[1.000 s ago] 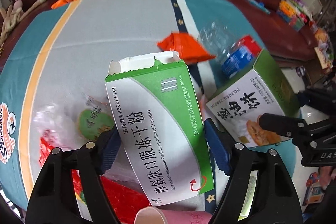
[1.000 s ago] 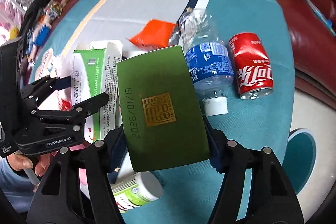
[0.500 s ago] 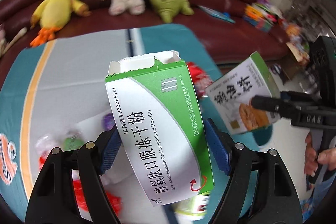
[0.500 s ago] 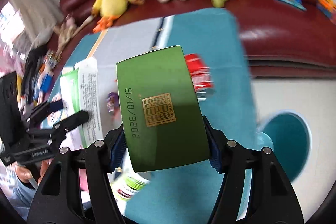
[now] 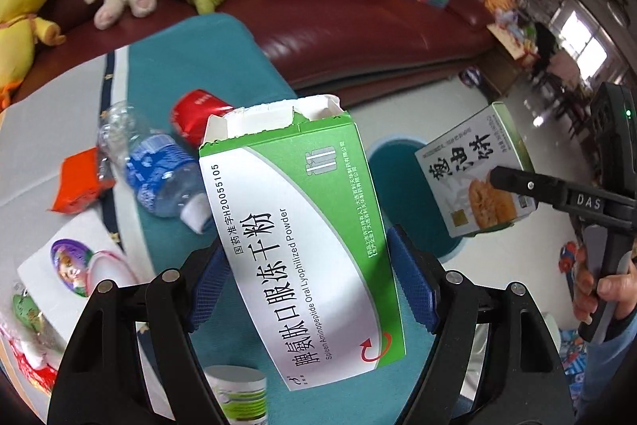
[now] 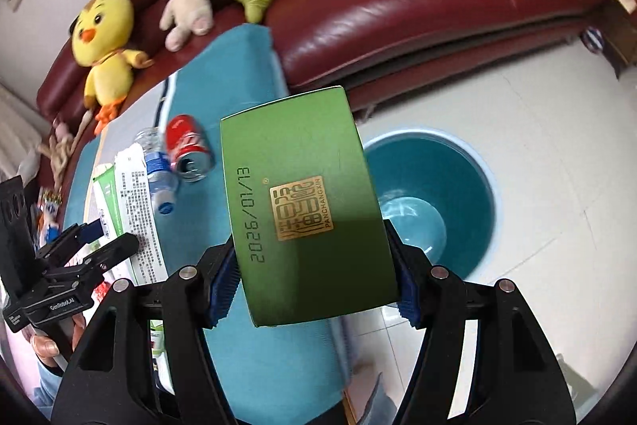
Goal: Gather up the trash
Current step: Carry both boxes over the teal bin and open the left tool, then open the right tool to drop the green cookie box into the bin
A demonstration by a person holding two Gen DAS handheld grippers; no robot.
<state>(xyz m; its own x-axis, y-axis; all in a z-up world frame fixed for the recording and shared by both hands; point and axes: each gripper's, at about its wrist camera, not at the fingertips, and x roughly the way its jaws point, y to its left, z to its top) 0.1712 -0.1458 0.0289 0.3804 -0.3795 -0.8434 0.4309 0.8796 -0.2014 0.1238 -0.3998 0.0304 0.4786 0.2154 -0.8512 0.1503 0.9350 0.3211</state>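
My left gripper (image 5: 308,289) is shut on a green and white medicine box (image 5: 298,237) with a torn top, held above the table's right end. My right gripper (image 6: 312,291) is shut on a dark green box (image 6: 306,206) with a gold stamp, held in the air beside a teal bin (image 6: 446,210) on the floor. The green box also shows in the left wrist view (image 5: 473,174), at the right. The medicine box shows in the right wrist view (image 6: 131,210), at the left.
A red can (image 5: 195,114), a clear water bottle (image 5: 159,166), an orange packet (image 5: 79,182), a white carton (image 5: 67,273) and a white cup (image 5: 239,393) lie on the teal cloth-covered table (image 6: 247,74). A dark red sofa (image 6: 398,6) with plush toys stands behind.
Both grippers have lifted their boxes off the table and swung right, toward the teal bin on the floor. The grips have not changed.
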